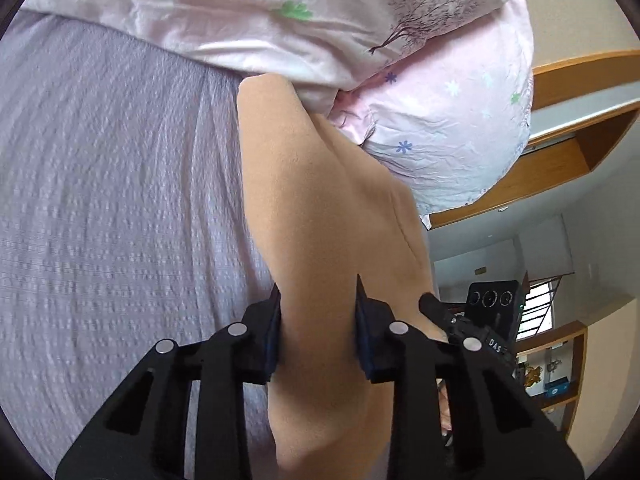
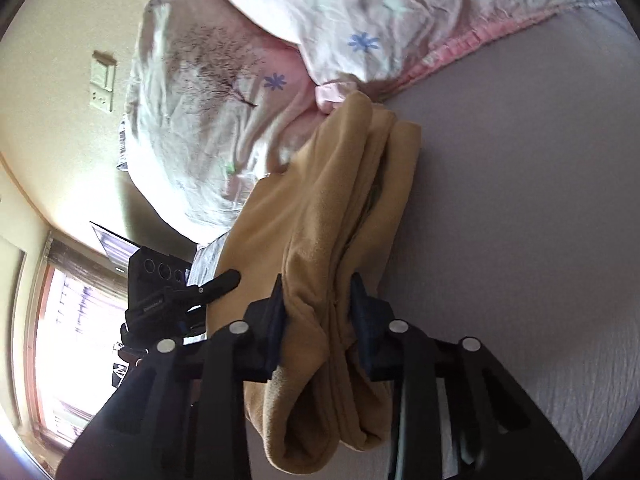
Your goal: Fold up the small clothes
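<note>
- Both grippers, left [image 1: 318, 300] and right [image 2: 316, 300], have jaws clamped on the tan fleece garment [image 1: 320, 208], lifted over the lilac textured bed [image 1: 112, 200].
- Its long axis runs straight ahead from my jaws toward the bed's far edge.
- Pink floral quilt [image 2: 400, 12] touches its far end, blocking there.

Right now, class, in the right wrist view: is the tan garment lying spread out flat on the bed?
No: the tan garment is bunched into hanging folds, clamped between the right tongs above the lilac bedsheet.

A lilac textured bed [image 1: 112, 200] carries a tan garment [image 1: 320, 208] and pink floral pillows [image 1: 440, 120].
</note>
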The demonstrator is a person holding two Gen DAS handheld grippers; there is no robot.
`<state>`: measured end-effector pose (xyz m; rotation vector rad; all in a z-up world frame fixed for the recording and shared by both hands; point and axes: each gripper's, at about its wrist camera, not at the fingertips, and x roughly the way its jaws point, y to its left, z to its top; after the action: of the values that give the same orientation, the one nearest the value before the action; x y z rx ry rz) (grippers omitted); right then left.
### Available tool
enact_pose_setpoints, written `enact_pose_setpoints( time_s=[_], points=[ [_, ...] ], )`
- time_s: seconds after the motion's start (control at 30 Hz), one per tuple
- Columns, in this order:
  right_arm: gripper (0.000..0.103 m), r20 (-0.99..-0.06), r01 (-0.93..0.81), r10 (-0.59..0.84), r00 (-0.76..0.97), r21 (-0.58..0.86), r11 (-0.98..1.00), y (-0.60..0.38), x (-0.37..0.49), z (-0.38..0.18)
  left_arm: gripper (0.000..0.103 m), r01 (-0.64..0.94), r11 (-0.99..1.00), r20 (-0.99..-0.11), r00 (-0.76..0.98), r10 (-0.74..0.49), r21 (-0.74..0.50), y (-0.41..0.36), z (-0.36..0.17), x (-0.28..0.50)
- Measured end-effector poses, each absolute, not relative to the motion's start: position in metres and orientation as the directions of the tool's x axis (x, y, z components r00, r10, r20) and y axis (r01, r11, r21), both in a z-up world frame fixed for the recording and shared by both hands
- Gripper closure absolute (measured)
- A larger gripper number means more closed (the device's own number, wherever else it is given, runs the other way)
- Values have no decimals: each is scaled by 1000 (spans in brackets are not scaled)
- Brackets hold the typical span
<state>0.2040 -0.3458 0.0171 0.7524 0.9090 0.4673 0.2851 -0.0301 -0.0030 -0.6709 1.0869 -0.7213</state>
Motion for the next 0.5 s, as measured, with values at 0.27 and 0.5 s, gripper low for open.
enact_pose_setpoints(
  time_s=[0.27, 0.5],
  points=[
    [58, -636, -106, 619, 461, 653, 750, -269, 225, 17, 69, 194, 742, -630, 418, -655, -642, 49, 20, 250],
    [25, -426, -261, 705, 567, 719, 644, -260, 163, 69, 34, 369, 732, -545, 496, -676, -572, 58, 60, 185]
  ],
)
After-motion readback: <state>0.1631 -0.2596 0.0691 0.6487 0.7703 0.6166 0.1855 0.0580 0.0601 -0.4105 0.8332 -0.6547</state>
